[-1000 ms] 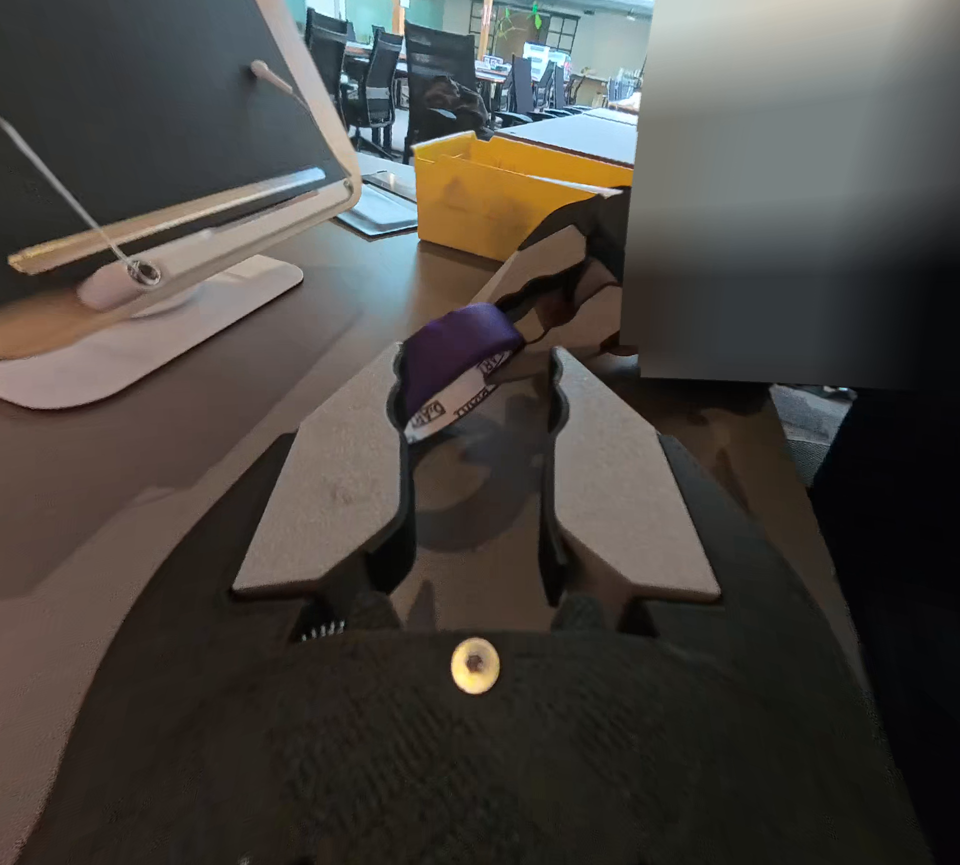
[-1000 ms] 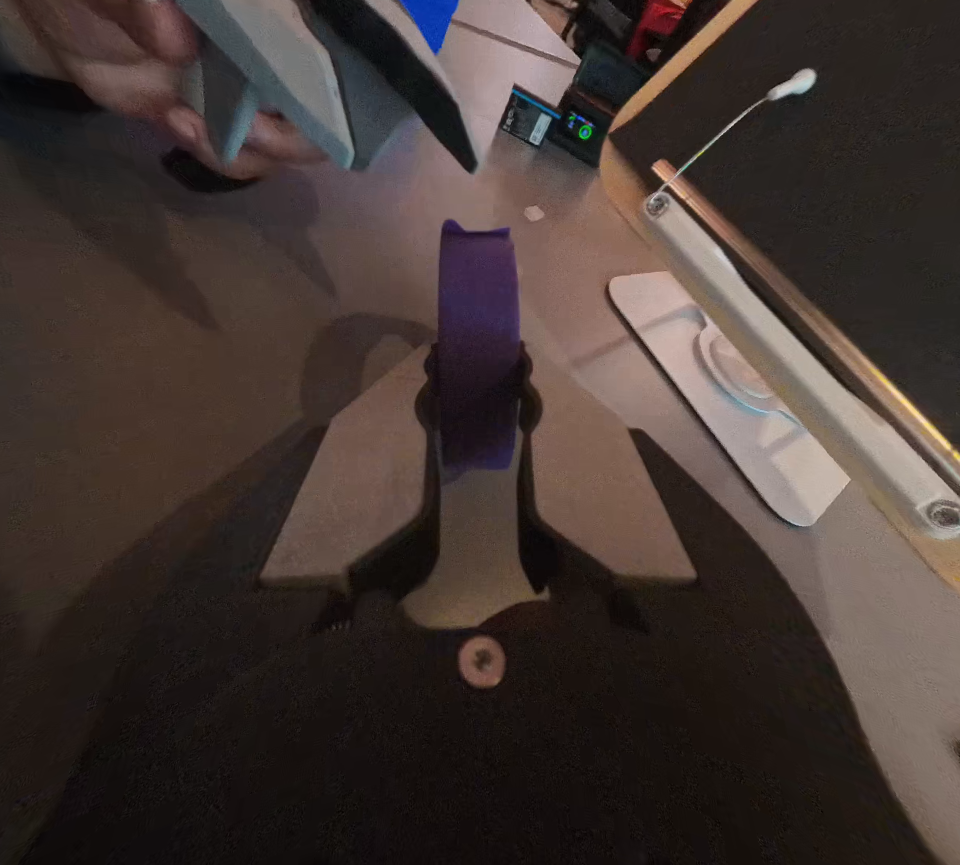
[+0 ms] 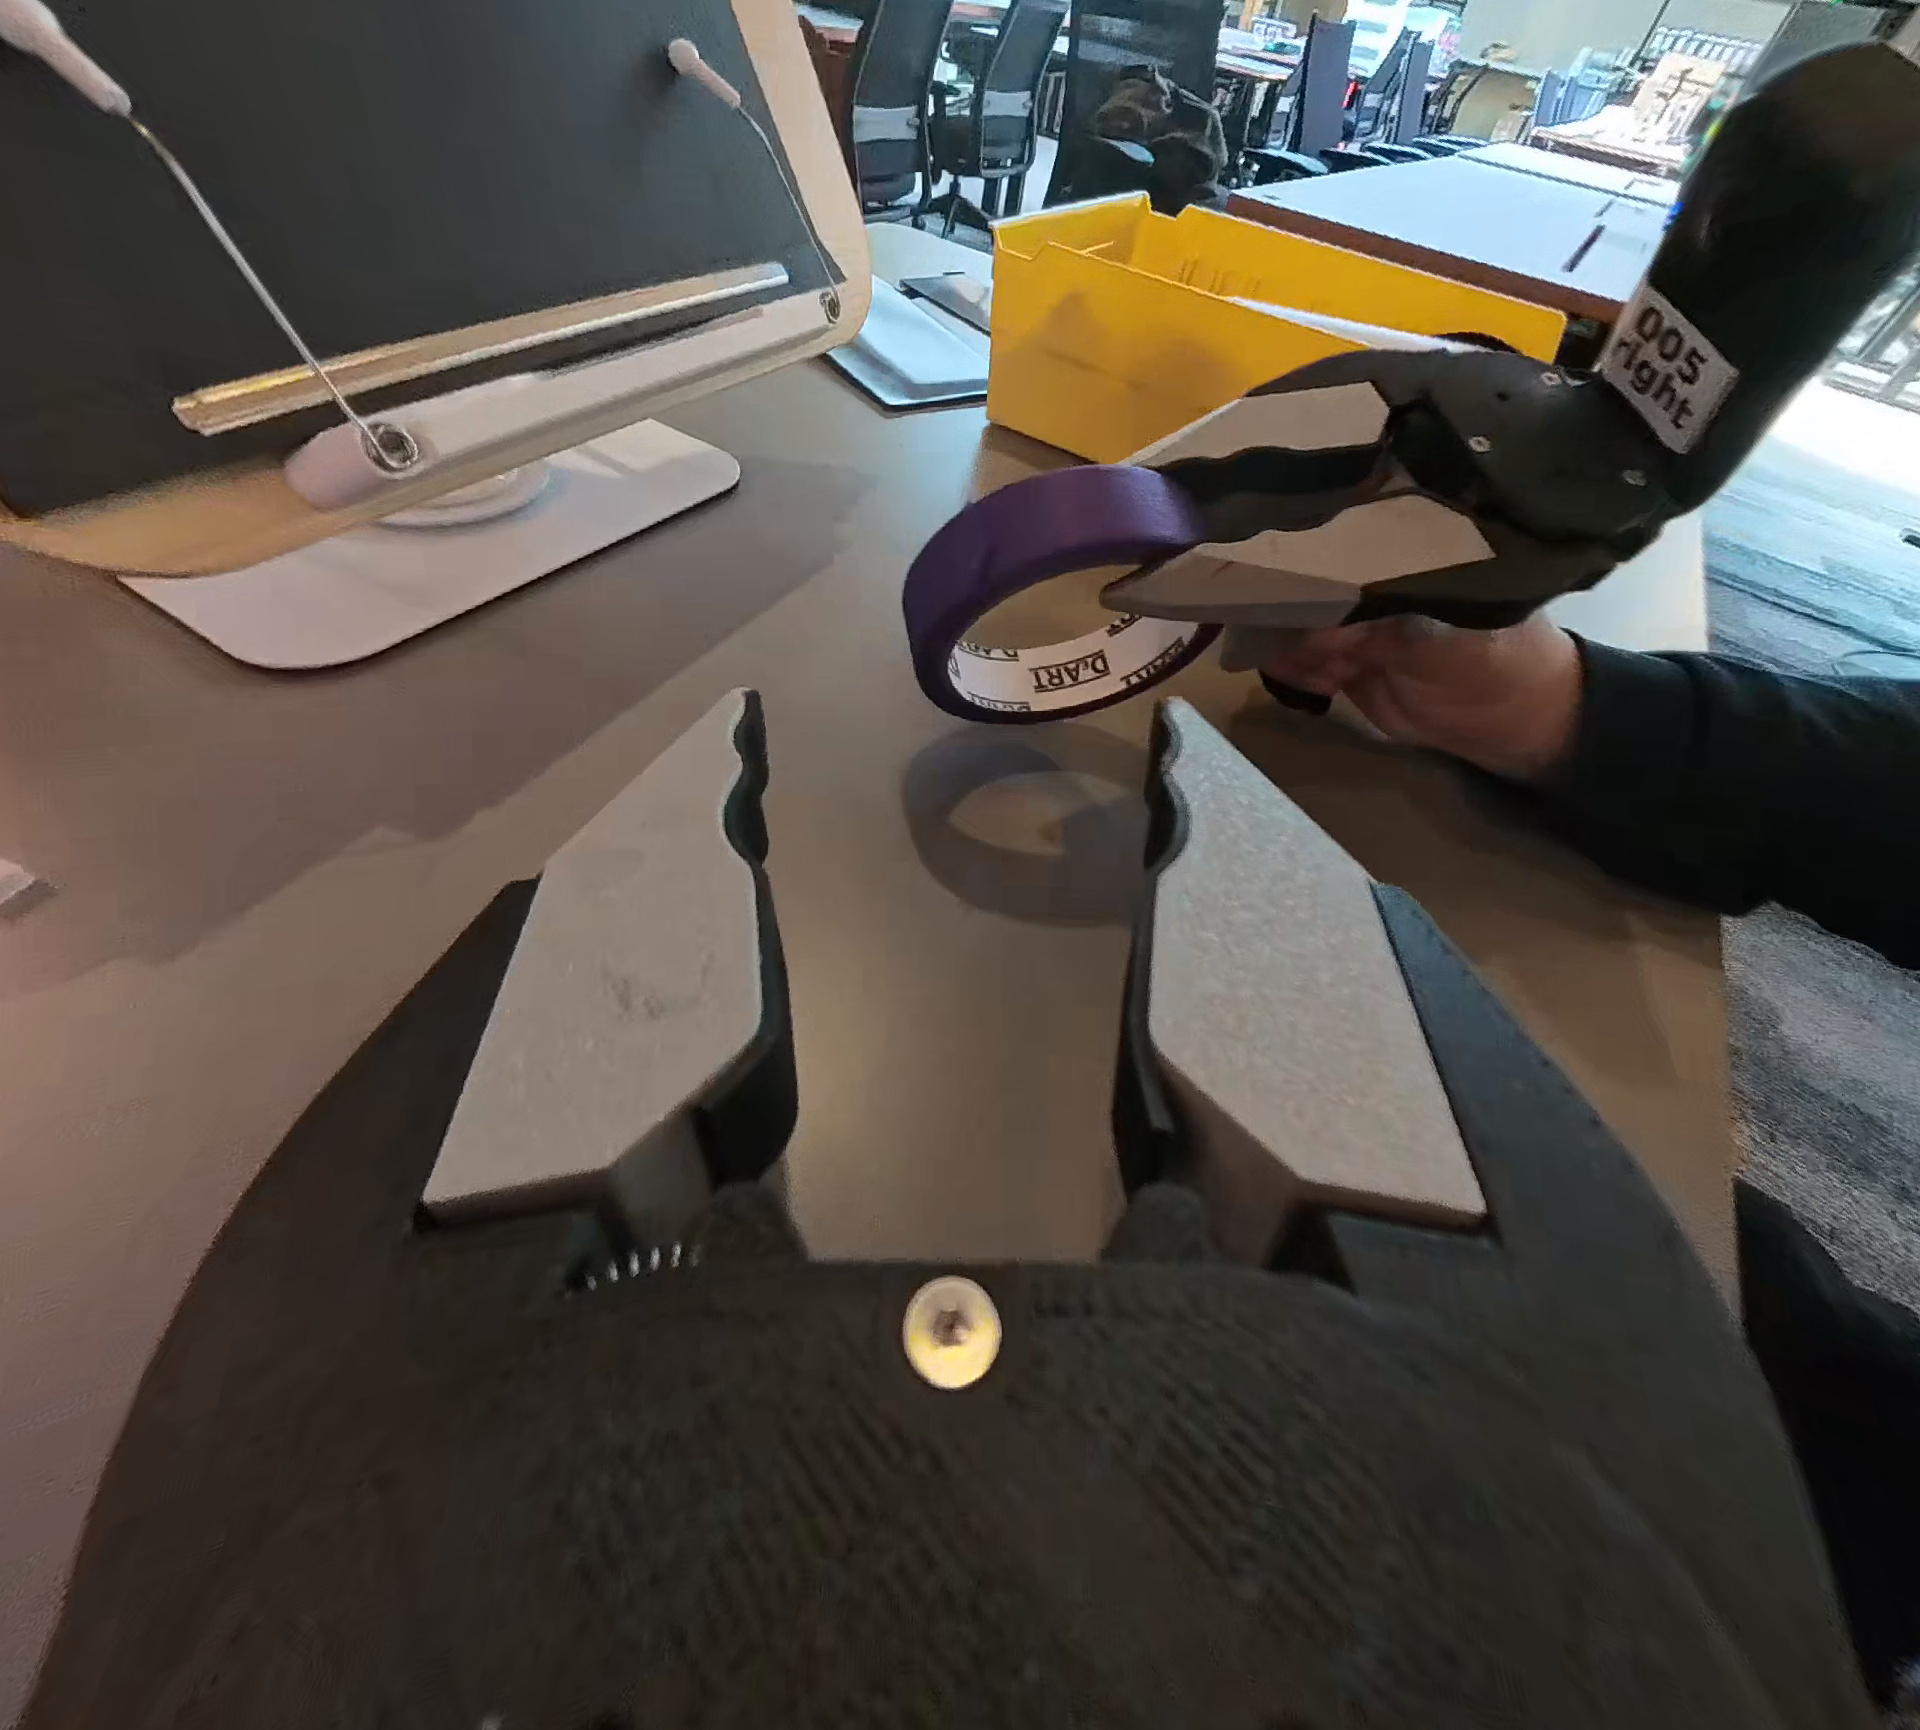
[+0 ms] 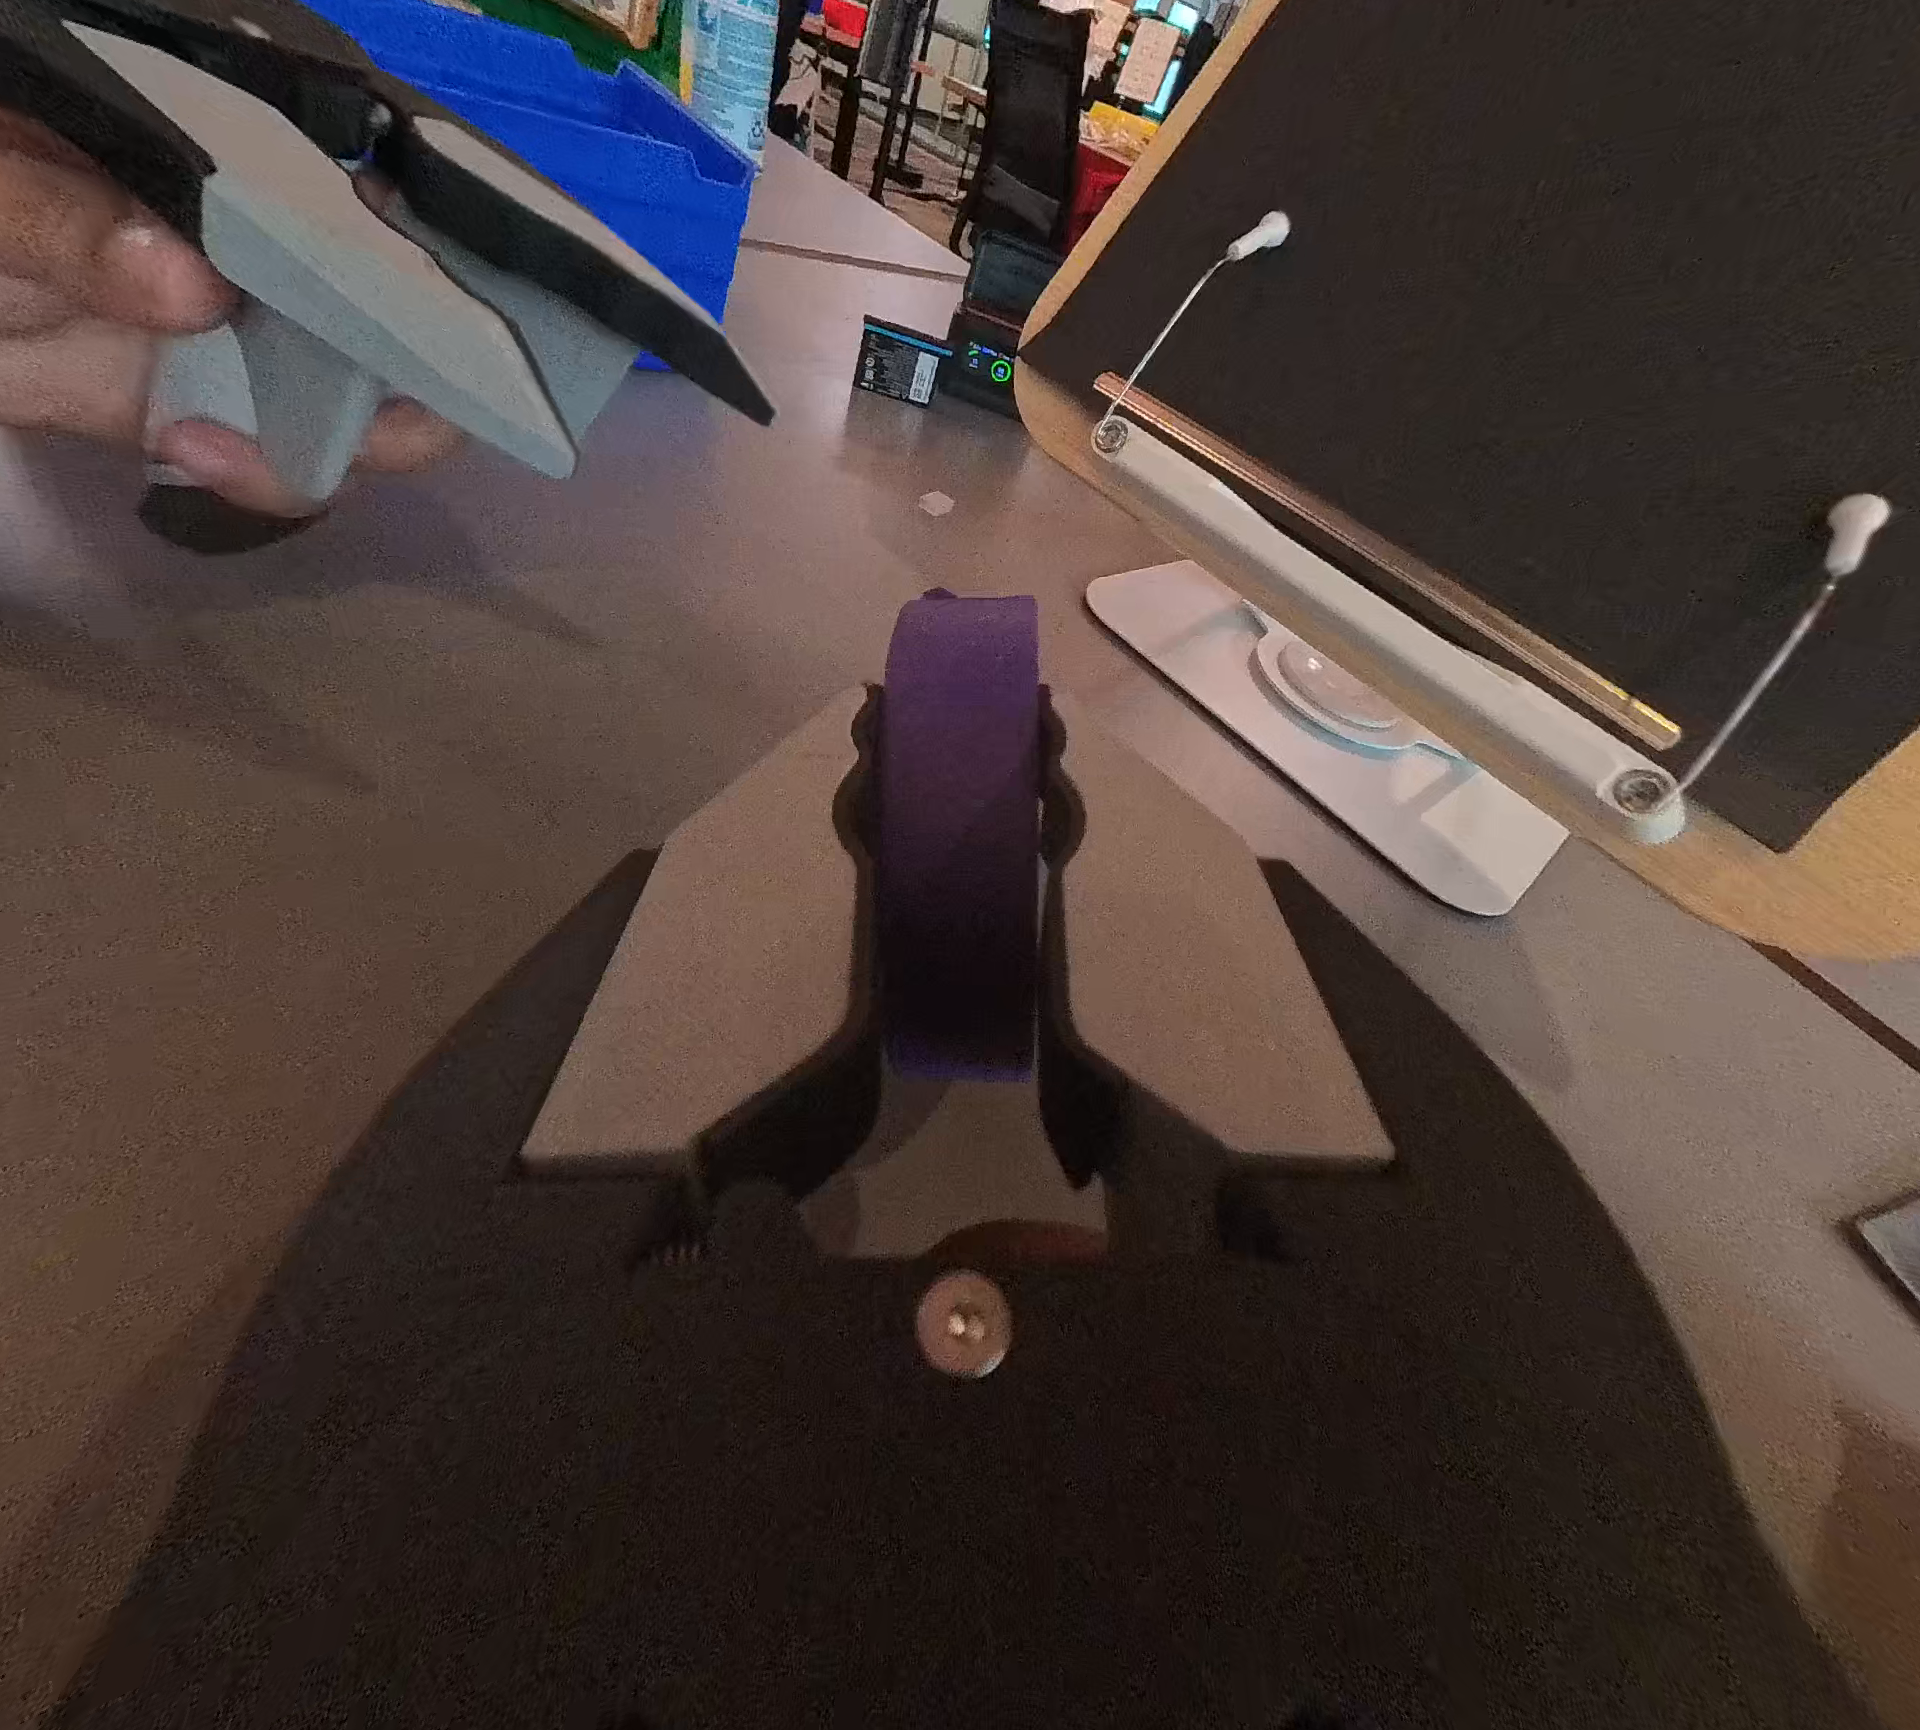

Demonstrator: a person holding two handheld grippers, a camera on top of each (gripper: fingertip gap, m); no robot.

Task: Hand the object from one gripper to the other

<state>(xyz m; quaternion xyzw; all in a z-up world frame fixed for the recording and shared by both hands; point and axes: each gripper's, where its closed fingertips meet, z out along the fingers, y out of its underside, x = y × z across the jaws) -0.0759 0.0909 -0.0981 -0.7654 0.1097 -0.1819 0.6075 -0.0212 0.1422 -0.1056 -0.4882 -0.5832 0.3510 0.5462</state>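
1. The left wrist view shows the roll of purple tape (image 3: 1049, 589) side-on, with its white inner core and its shadow on the brown table (image 3: 520, 807); the right wrist view shows only the roll's purple outer band (image 4: 961, 828), edge-on.
2. A yellow bin (image 3: 1195, 340) appears only in the left wrist view, a blue bin (image 4: 582, 122) only in the right wrist view. Both show the tilted black board on a white stand (image 3: 395, 153).
3. The right gripper (image 4: 961, 724) is clenched on the tape, one finger on each flat side, holding the roll above the table.
4. The left gripper (image 3: 961, 745) is spread wide and holds nothing; the tape hangs just beyond its fingertips, apart from them.
5. Count: one tape roll, two grippers, two bins, one board with two wire clips, each tipped white (image 4: 1262, 234).
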